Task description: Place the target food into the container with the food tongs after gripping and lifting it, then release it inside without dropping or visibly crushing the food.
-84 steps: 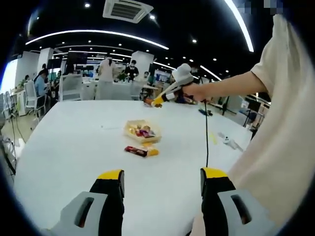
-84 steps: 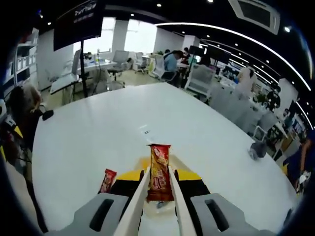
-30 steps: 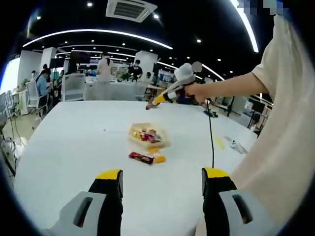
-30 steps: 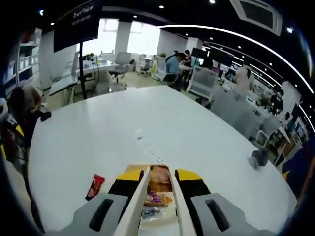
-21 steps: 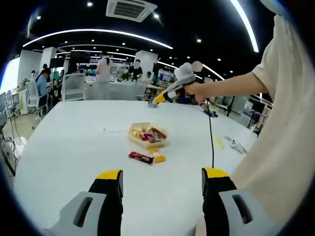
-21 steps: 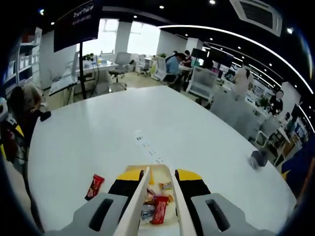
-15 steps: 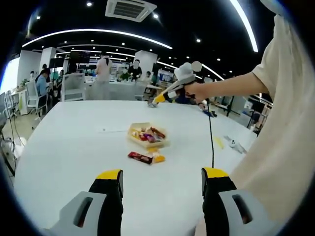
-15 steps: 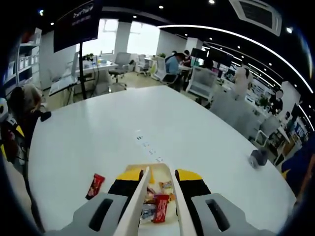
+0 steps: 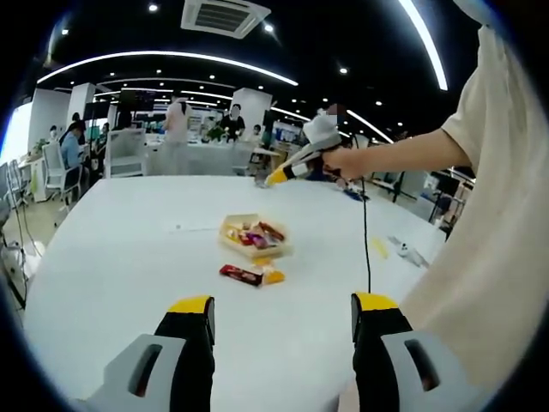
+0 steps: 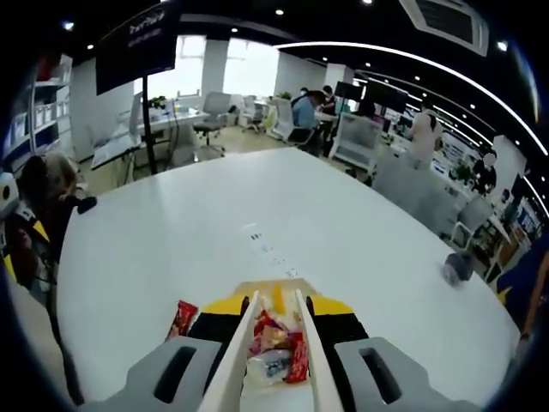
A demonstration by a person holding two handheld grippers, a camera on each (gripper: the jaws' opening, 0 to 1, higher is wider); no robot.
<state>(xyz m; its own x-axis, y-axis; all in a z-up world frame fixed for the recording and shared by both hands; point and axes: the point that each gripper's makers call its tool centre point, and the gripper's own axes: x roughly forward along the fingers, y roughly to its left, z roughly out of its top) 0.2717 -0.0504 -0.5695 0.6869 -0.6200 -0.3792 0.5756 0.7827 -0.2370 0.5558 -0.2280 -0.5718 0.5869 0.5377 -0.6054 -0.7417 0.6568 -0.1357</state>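
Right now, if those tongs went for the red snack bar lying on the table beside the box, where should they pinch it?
Probably across the middle of the red snack bar, coming straight down from above. It lies flat on the white table, long and thin, so its narrow width suits the tongs. The box sits close beside it, so a low sideways approach looks awkward.

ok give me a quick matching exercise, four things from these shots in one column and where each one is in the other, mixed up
Things:
1. container
2. red snack bar
3. left gripper
4. tongs

Places:
A. loose on the table, beside the container
B. open, low over the near table edge
C. above the container, nothing between them
D. mid-table, holding wrapped snacks

Pairs: 1-D, 2-A, 3-B, 4-C
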